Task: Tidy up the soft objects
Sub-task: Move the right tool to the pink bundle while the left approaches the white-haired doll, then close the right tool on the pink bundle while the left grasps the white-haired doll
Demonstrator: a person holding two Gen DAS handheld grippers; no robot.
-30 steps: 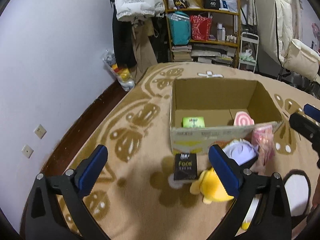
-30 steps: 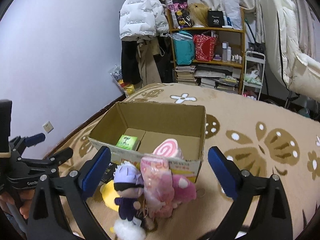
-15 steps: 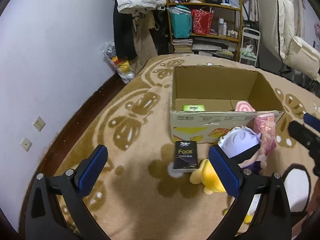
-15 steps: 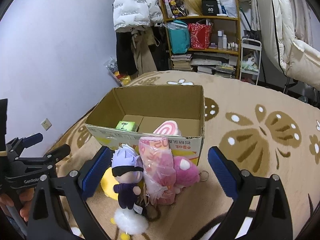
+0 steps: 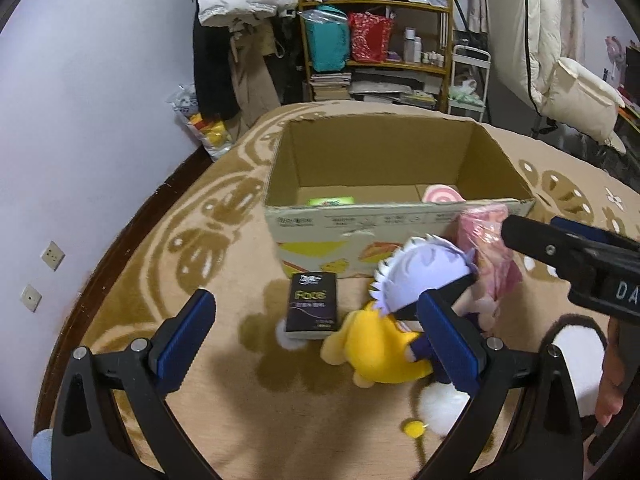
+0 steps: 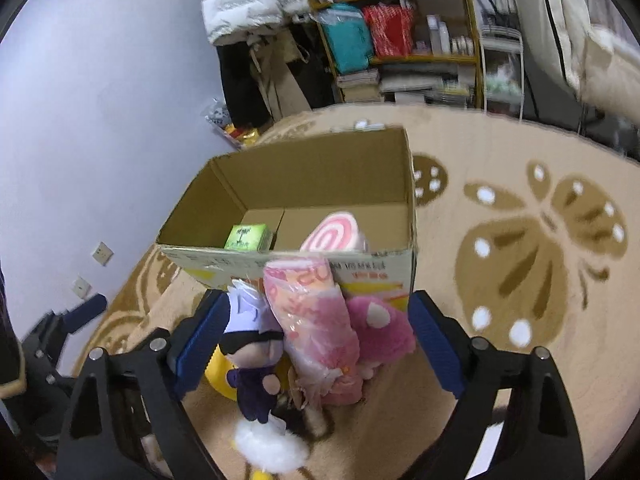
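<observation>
An open cardboard box (image 5: 400, 228) (image 6: 360, 268) stands on the rug and holds a green pack (image 6: 246, 236) and a pink swirl roll (image 6: 336, 236). Against its front lies a pile: a purple-haired doll (image 6: 250, 344) (image 5: 424, 268), a pink wrapped pack (image 6: 312, 320) (image 5: 488, 248), a pink plush (image 6: 380, 328), a yellow plush (image 5: 380, 352) and a black tissue pack (image 5: 314, 304). My right gripper (image 6: 320, 340) straddles the doll, wrapped pack and pink plush, its jaws closing but wide. My left gripper (image 5: 316, 344) hangs open over the black pack and yellow plush.
A white fluffy pompom (image 6: 272, 448) lies at the near end of the pile. The patterned rug (image 6: 540, 240) stretches to the right of the box. A wooden shelf (image 5: 376, 40) and hanging coats (image 5: 240, 40) stand by the far wall.
Both grippers have sunk toward the pile of toys. The right gripper's fingers now flank the doll and pink plush and stand slightly narrower.
</observation>
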